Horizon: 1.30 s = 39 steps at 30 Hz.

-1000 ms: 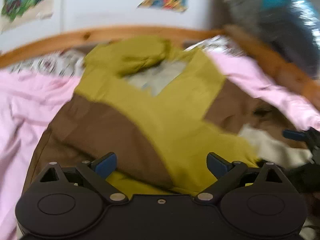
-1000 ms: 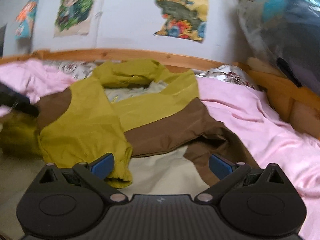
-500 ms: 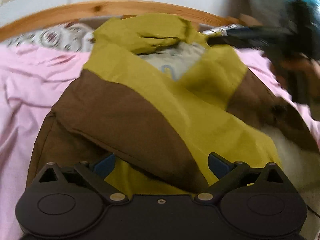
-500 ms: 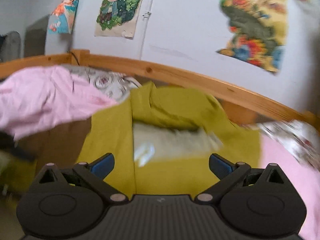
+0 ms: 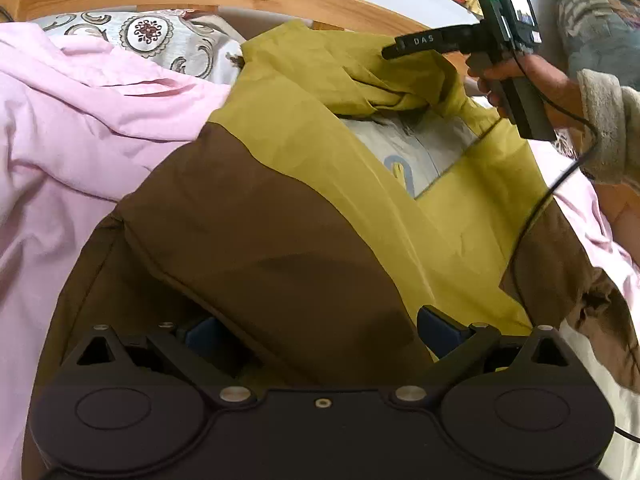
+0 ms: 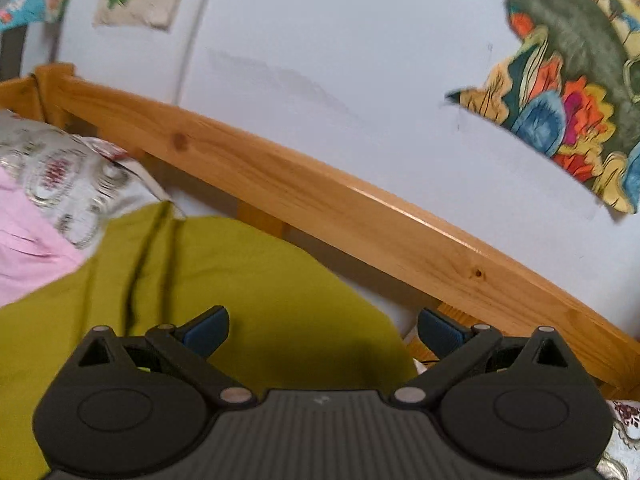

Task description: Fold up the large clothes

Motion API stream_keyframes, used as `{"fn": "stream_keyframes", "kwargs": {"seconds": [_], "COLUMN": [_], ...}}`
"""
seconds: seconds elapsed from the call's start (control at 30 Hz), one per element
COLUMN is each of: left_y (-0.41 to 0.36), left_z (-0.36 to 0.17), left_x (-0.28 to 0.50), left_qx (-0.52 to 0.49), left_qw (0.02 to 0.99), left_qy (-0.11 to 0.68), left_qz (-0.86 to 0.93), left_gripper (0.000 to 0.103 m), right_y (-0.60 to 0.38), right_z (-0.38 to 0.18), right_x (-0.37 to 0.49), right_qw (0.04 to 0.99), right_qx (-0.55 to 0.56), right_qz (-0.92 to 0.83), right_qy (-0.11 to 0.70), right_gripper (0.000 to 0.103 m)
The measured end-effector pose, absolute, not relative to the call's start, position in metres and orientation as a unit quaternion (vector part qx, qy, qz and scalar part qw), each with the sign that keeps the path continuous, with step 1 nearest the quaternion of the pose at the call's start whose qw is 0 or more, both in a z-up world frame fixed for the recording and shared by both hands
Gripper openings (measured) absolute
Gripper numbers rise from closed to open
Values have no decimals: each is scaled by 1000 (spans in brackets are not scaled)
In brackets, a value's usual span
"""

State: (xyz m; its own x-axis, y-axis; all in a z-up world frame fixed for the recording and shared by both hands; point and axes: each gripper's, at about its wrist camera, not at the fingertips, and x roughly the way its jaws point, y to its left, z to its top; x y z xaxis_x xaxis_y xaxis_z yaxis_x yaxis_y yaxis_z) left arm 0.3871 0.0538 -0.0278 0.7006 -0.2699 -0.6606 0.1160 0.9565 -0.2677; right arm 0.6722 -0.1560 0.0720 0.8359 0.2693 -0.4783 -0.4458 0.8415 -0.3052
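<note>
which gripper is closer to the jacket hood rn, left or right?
Right. The right gripper is open just over the hood by the headboard; the left gripper is open down at the jacket's brown lower part.

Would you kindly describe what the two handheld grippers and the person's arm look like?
Both the left gripper and right gripper are matte black with blue finger pads and silver pivot screws. The right one carries white "DAS" lettering, a green light and a black cable. A beige fuzzy sleeve covers the wrist.
</note>
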Motion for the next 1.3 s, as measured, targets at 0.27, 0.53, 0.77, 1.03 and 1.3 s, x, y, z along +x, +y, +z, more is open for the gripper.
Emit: {"fn": "stream_keyframes", "kwargs": {"seconds": [0.27, 0.53, 0.77, 1.03, 1.3], "left_y": [66, 71, 68, 66, 68], "left_z": [-8, 28, 47, 35, 27], "left_x": [372, 333, 292, 283, 293], "left_qx": [-80, -54, -35, -51, -60], "left_qw": [931, 950, 955, 953, 950], "left_qy": [347, 302, 289, 294, 300], "left_qz": [-85, -55, -47, -60, -60], "left_gripper": [100, 100, 100, 100, 100], "right_y": [-182, -216, -242, -265, -232], "right_z": [72, 78, 18, -3, 27], "right_x": [646, 503, 415, 372, 346], "right_qw": [941, 934, 909, 905, 882], "right_qx": [-157, -215, -308, -302, -256], "right_qz": [219, 274, 272, 269, 383], "right_qy": [205, 74, 73, 133, 103], "right_gripper": [10, 5, 6, 13, 66]}}
